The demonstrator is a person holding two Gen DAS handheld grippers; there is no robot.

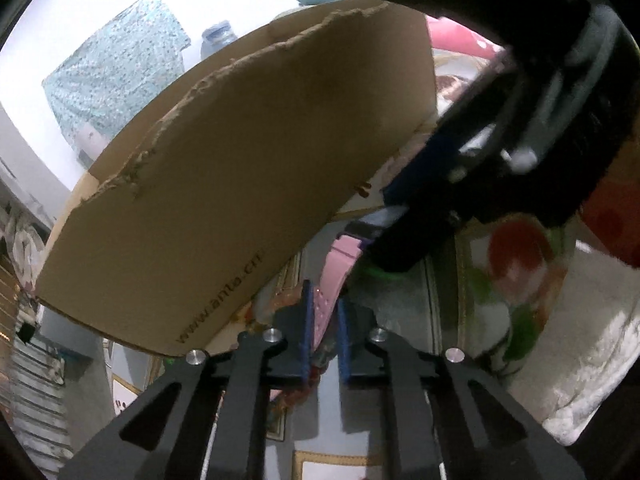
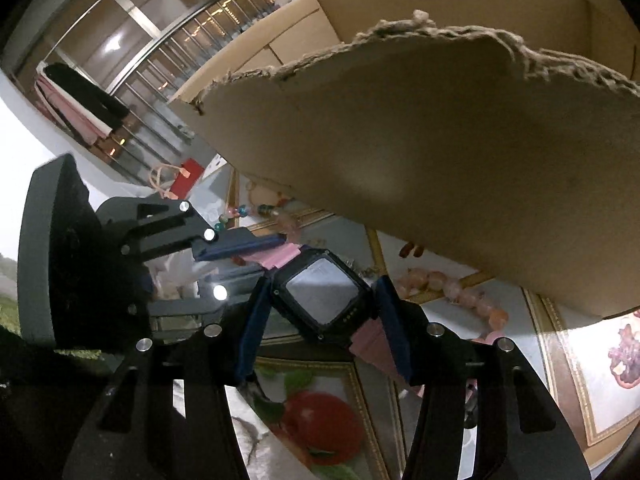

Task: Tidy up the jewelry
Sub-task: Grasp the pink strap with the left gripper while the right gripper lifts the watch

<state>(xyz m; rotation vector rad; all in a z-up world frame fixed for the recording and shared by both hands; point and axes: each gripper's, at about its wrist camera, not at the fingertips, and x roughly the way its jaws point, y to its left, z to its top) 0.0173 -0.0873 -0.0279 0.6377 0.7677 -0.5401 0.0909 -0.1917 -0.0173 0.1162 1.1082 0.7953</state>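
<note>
A watch with a black square face (image 2: 322, 294) and a pink strap (image 2: 280, 257) is held between both grippers, above the table. My right gripper (image 2: 326, 300) is shut on the watch body. My left gripper (image 1: 324, 316) is shut on the pink strap (image 1: 326, 304); it shows at the left of the right wrist view (image 2: 236, 246). The right gripper's black body (image 1: 520, 128) fills the upper right of the left wrist view. A torn cardboard box (image 2: 440, 160) stands just beyond the watch. Bead bracelets (image 2: 460, 292) lie on the table by the box.
The table carries a patterned cloth with gold borders and fruit prints (image 2: 320, 420). A white fluffy cloth (image 1: 580, 360) lies at the right of the left wrist view. A bottle (image 1: 216, 40) and a blue patterned fabric (image 1: 120, 72) stand behind the box.
</note>
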